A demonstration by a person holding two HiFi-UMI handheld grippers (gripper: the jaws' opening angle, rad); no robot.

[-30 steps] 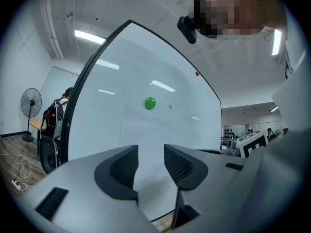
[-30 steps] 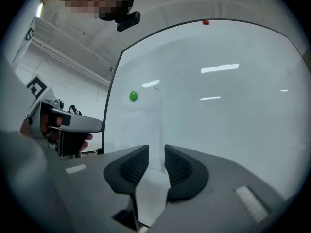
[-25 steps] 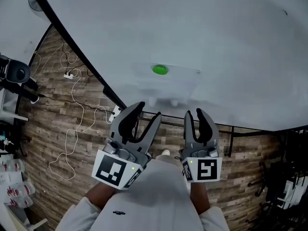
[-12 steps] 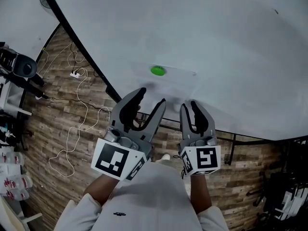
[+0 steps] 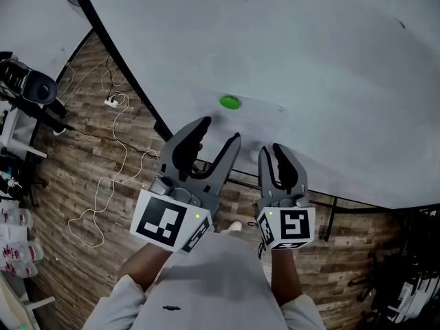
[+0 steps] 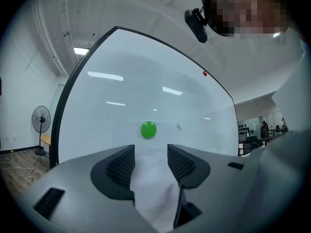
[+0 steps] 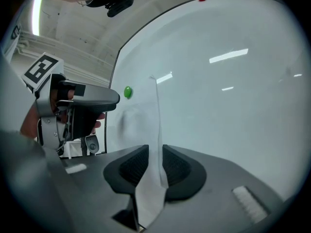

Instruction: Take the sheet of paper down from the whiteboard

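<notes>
Light, limp sheet of paper [image 5: 256, 117], pinned by green magnet [image 5: 229, 102] near the whiteboard's [image 5: 309, 47] lower edge: right tongs [image 5: 273, 150] clamp its bottom margin, left tongs [image 5: 216, 132] are opening with the sheet loose between them, so pull gently to avoid tearing.

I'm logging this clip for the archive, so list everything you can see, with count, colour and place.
whiteboard: one, white, black frame, fills the upper view
sheet of paper: one, white, on the whiteboard
magnet: one, green, pinning the sheet's top
cable: at least one, white, looped on the floor at left
fan: one, dark, left of the whiteboard
left gripper: one, grey, jaws opening, sheet between them
right gripper: one, grey, shut on the sheet's edge
</notes>
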